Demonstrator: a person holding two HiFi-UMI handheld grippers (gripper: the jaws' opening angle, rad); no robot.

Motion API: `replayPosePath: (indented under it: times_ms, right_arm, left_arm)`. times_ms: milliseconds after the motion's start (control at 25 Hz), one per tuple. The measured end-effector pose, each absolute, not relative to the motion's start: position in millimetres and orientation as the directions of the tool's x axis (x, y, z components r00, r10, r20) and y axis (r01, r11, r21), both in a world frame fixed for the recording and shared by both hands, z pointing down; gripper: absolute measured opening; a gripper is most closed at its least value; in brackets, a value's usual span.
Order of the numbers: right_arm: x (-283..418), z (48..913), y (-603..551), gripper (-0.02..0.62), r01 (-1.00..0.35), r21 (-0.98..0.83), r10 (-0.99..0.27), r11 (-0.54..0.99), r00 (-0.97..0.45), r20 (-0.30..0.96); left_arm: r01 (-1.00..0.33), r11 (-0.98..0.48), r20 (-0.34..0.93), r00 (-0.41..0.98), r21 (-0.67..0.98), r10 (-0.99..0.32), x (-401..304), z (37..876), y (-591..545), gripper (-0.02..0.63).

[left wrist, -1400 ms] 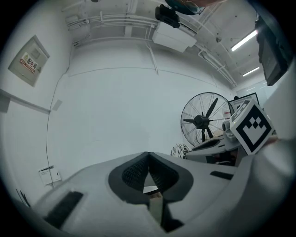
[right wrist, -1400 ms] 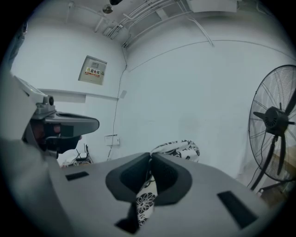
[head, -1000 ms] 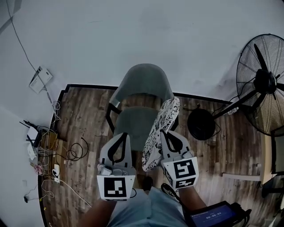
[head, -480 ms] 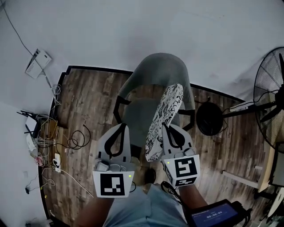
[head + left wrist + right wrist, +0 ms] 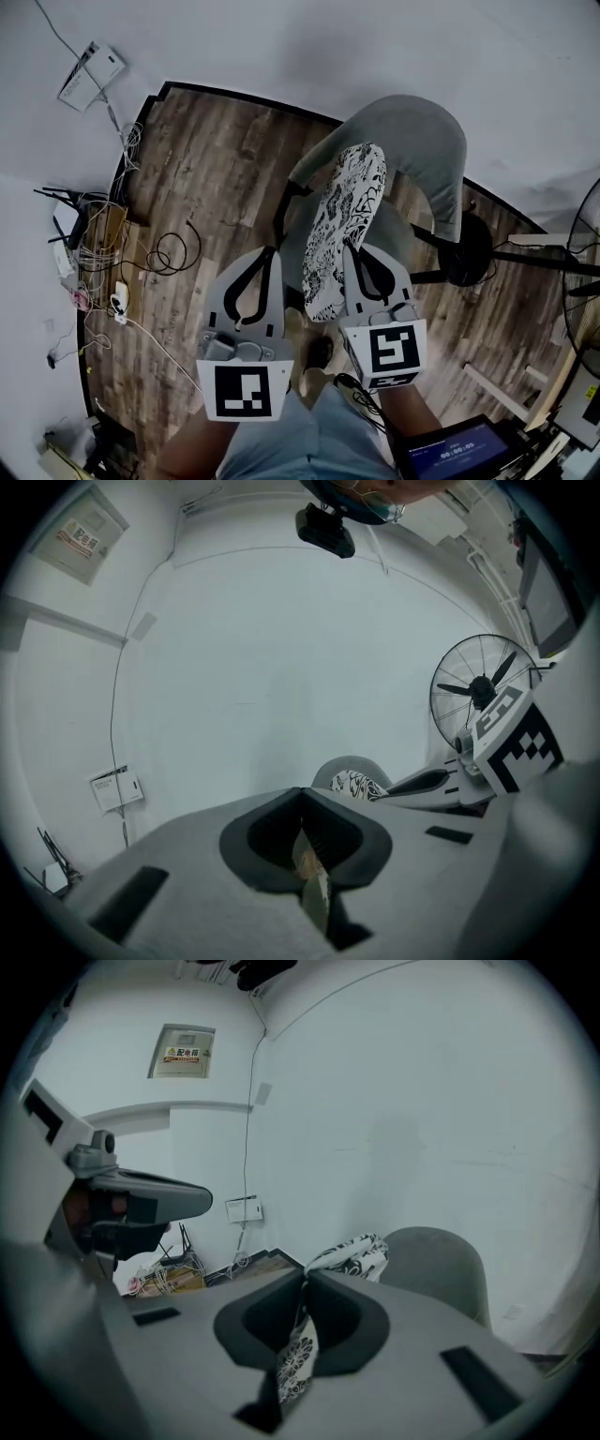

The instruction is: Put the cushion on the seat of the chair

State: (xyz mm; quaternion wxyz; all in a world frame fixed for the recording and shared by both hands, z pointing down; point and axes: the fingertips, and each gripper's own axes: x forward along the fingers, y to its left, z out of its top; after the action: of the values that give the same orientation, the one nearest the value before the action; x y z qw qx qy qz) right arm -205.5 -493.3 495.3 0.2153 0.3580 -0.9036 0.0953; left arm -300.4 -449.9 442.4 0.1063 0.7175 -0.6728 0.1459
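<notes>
Right claw [image 5: 352,251] pinches the cushion [image 5: 342,216] by its near edge; it sticks out edge-up ahead of the tips, over the chair [image 5: 417,141] seat. Left claw [image 5: 267,253] pressed together, empty, alongside. My worry: single thin pinch, cushion swings, slips, or lands tilted instead of flat.

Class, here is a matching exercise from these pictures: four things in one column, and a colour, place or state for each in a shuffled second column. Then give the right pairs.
Column A
1. cushion
2. chair
3. left gripper
4. tangle of cables

Column B
a. grey, with its back towards the white wall
b. jaws together, holding nothing
c. on the wooden floor, at the left of the head view
d. black-and-white pattern, clamped on edge in the right gripper

Pairs: 1-d, 2-a, 3-b, 4-c
</notes>
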Motion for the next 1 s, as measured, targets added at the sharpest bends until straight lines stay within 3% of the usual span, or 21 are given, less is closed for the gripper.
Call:
replayPosePath:
  times_ms: [440, 1000]
  right_arm:
    - [-190, 626, -505, 0.018, -0.750, -0.086, -0.556, 0.655, -0.557, 0.617]
    - [-87, 704, -515, 0.026, -0.874, -0.055, -0.581, 0.483, -0.367, 0.726]
  left_arm:
    - [-0.993, -0.115, 0.451, 0.104, 0.003, -0.886, -311, 514, -473, 0.005]
    - [-0.943, -0.330, 0.520, 0.308, 0.053, -0.797, -233, 561, -500, 0.005]
